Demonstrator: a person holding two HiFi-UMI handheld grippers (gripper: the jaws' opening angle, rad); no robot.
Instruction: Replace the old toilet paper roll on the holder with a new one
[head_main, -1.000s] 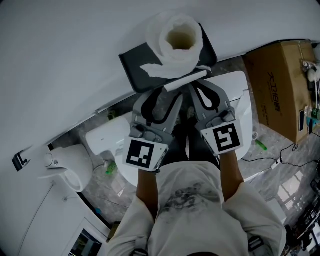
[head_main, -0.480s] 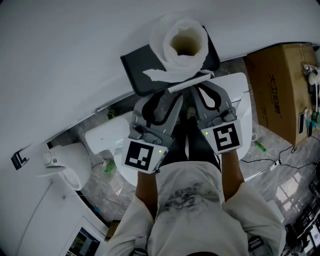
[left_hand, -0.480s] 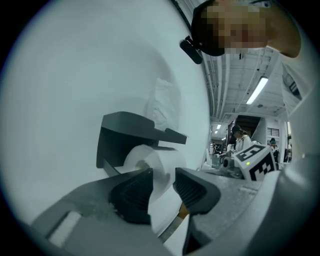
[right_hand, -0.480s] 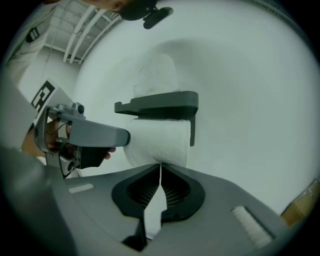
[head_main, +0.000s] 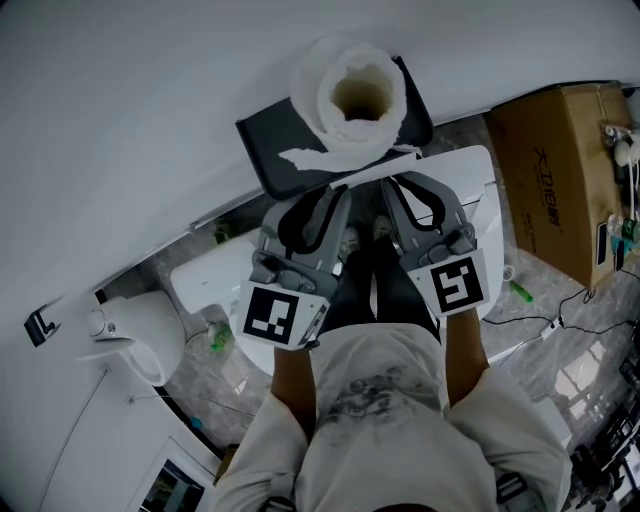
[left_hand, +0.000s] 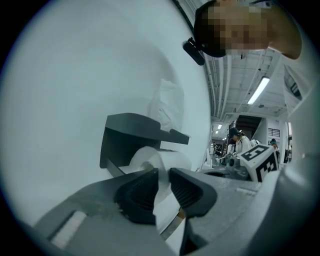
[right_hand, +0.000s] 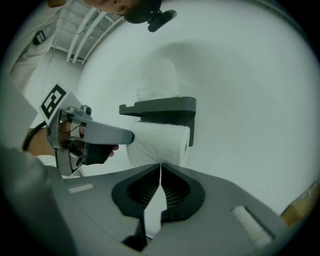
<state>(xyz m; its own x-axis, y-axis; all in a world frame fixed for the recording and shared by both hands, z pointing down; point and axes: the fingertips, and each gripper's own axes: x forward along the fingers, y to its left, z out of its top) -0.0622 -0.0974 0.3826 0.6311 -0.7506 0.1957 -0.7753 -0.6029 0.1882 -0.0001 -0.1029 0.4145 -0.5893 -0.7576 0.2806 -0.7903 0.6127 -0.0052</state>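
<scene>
Tissue sheet (right_hand: 154, 214), thin, pinched between ribbed pads (right_hand: 176, 192) of right gripper (right_hand: 160, 170).

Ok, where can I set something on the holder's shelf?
The shelf is bare left of the upright roll, a sliver right. Crowded below: right gripper pinches the sheet of the hanging roll, left gripper's jaws just closing on its end.
</scene>
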